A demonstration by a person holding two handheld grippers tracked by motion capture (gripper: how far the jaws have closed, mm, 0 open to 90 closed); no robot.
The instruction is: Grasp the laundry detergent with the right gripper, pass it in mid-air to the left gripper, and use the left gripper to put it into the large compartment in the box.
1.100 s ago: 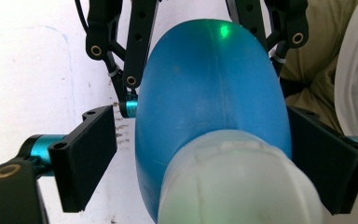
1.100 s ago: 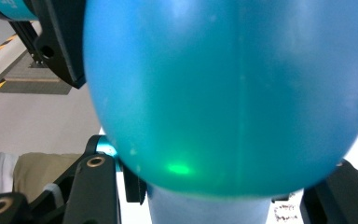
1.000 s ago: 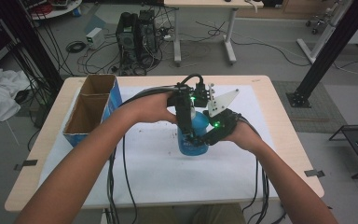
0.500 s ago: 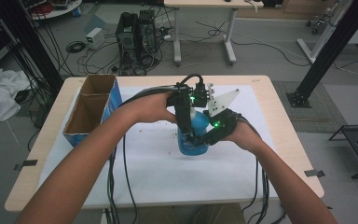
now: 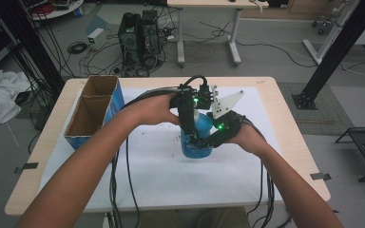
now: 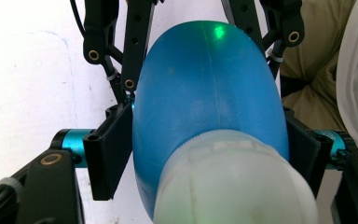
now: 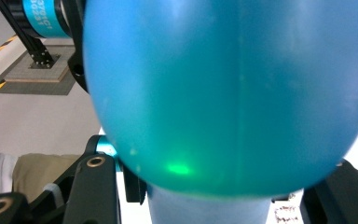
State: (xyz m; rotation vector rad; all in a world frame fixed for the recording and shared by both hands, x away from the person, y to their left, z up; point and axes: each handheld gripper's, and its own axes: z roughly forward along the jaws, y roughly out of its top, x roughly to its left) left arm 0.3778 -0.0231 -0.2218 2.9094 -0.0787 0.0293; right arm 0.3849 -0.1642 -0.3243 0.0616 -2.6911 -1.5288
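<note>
- Blue bottle (image 5: 197,137) stands upright on the white sheet (image 5: 171,175) covering the table (image 5: 285,128), about mid-table, slightly toward the far edge.
- Bottle has a whitish cap (image 6: 235,186) on top; in the left gripper view the cap sits nearest the camera, with the blue body running away below it.
- Left gripper (image 5: 190,130) comes down over the bottle from above, its fingers reaching down along the bottle's side.
- Left fingers (image 6: 109,154) have just been closing, with the bottle between them. In the left gripper view the black pads sit flush against both flanks of the blue body just below the cap, so it's pinching the bottle.
- Right gripper (image 5: 209,140) comes in from the right-hand side, low on the bottle, fingers roughly level.
- Right fingers (image 7: 130,179) are clamped on the bottle's lower body; in the right gripper view the blue body bulges between them and the contact points are mostly hidden behind it.
- Green indicator light reflects off the blue plastic in both gripper views.
- Open cardboard box (image 5: 92,111) with blue sides, two compartments, sits at the far-left corner of the table, well apart from the bottle.
- A few small dark specks (image 5: 171,138) on the sheet just left of the bottle; can't tell what they are.
</note>
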